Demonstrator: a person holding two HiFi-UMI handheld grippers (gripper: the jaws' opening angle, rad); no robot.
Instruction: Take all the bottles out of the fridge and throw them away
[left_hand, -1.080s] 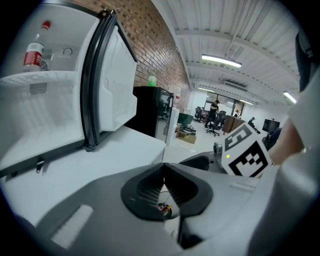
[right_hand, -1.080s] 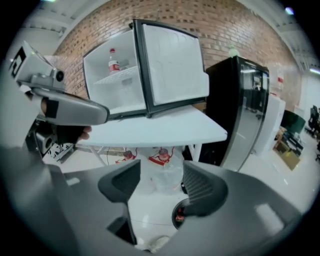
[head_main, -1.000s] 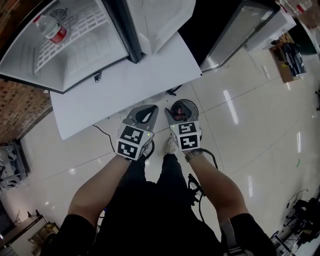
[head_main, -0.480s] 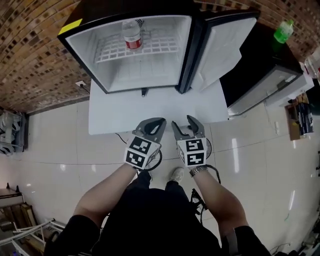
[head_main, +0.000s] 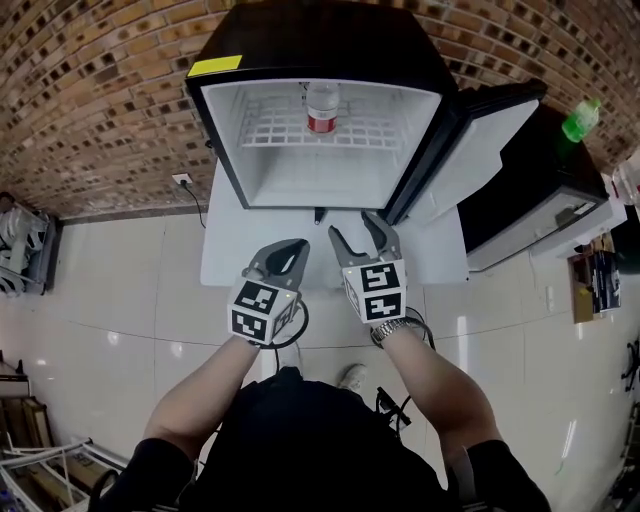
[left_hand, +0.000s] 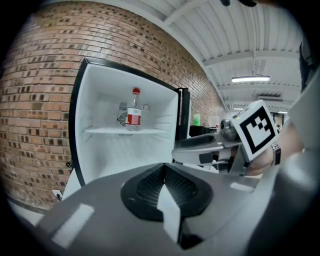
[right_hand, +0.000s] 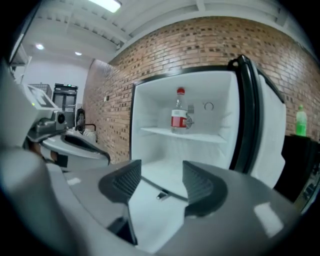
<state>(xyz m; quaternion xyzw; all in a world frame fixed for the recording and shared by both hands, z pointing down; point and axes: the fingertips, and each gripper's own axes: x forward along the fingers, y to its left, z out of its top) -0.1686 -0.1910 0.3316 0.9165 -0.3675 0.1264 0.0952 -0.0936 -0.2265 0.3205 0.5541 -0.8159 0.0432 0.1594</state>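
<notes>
One clear plastic bottle (head_main: 321, 108), red-capped and red-labelled, stands upright on the white wire shelf (head_main: 350, 132) at the back of a small fridge (head_main: 300, 35). It is the only bottle inside. The fridge is a black box with a smooth white lining, and its door (head_main: 485, 145) is swung open to the right. It sits on a low white bench (head_main: 235, 250) against a rough brick wall (head_main: 100, 90), above a glossy tiled floor (head_main: 120, 330).

Two grey tongs are held side by side in front of the open fridge, well apart from the bottle, each bearing one cube of black-and-white square markers. The left tongs (head_main: 298, 247) have their ribbed black pads pressed together with nothing between them. The right tongs (head_main: 350, 228) are spread and pinch nothing; the right gripper view shows the bottle beyond their gap.

A second, green bottle (head_main: 580, 120) stands outside the fridge on a black cabinet (head_main: 520, 200) at right. Its base is hard to make out, and the cabinet is partly hidden by the open door.
</notes>
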